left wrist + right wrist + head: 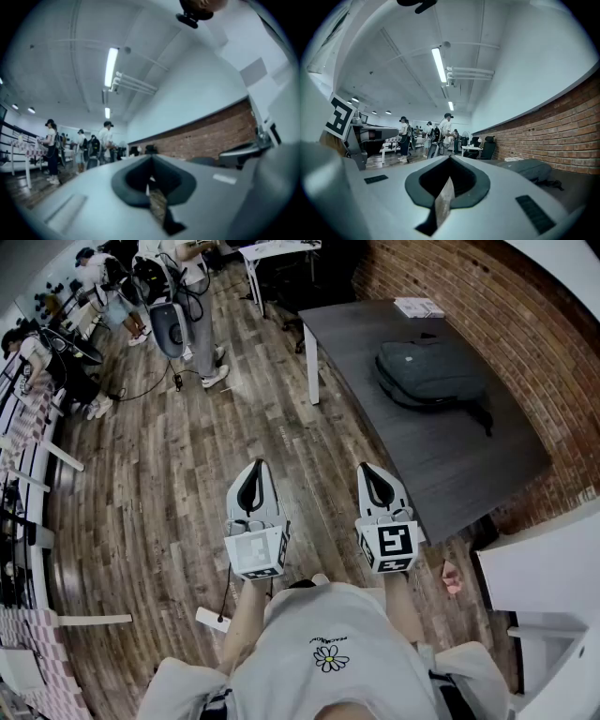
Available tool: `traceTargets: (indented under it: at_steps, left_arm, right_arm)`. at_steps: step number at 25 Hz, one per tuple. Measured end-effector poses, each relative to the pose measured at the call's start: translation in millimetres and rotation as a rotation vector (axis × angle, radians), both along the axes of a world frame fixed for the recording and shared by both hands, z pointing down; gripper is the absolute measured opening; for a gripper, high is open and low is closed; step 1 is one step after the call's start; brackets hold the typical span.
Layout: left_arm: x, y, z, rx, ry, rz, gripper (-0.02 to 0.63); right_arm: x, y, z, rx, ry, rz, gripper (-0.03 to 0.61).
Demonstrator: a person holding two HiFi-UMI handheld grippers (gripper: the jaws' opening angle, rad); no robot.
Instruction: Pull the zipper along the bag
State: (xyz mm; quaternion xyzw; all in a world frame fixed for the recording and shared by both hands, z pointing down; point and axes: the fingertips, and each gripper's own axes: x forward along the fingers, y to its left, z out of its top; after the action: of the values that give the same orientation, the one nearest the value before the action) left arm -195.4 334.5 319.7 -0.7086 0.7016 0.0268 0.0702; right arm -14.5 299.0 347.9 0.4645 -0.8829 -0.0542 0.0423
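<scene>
A dark grey bag [429, 373] lies flat on a dark grey table [450, 465] at the upper right of the head view. In the right gripper view the bag [529, 169] shows low at the right, beside the brick wall. Both grippers are held close to the person's body, over the wood floor and well short of the table. The left gripper [253, 468] is shut with nothing in it, and its jaws [151, 157] meet at the tip. The right gripper [368, 468] is also shut and empty, its tip [450, 158] aimed into the room.
A white booklet [419, 307] lies on the table's far corner. A brick wall [525, 343] runs behind the table. White furniture [544, 568] stands at the right. Several people [192, 296] and a white table [272, 254] are at the far left and back.
</scene>
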Motion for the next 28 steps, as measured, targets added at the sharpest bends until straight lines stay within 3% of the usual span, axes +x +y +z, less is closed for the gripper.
traceTargets:
  at_steps: [11, 18, 28]
  left_arm:
    - [-10.8, 10.4, 7.6, -0.020, 0.031, -0.003, 0.000]
    - [-4.5, 13.2, 6.2, -0.006, 0.027, 0.021, 0.000]
    - [-29.6, -7.7, 18.3, -0.003, 0.062, -0.007, -0.001]
  right_arm:
    - [-4.3, 13.5, 6.6, -0.028, -0.003, -0.012, 0.000]
    - [0.2, 13.4, 1.8, -0.028, -0.086, -0.016, 0.002]
    - [-26.8, -10.2, 7.0, -0.017, -0.031, -0.080, 0.002]
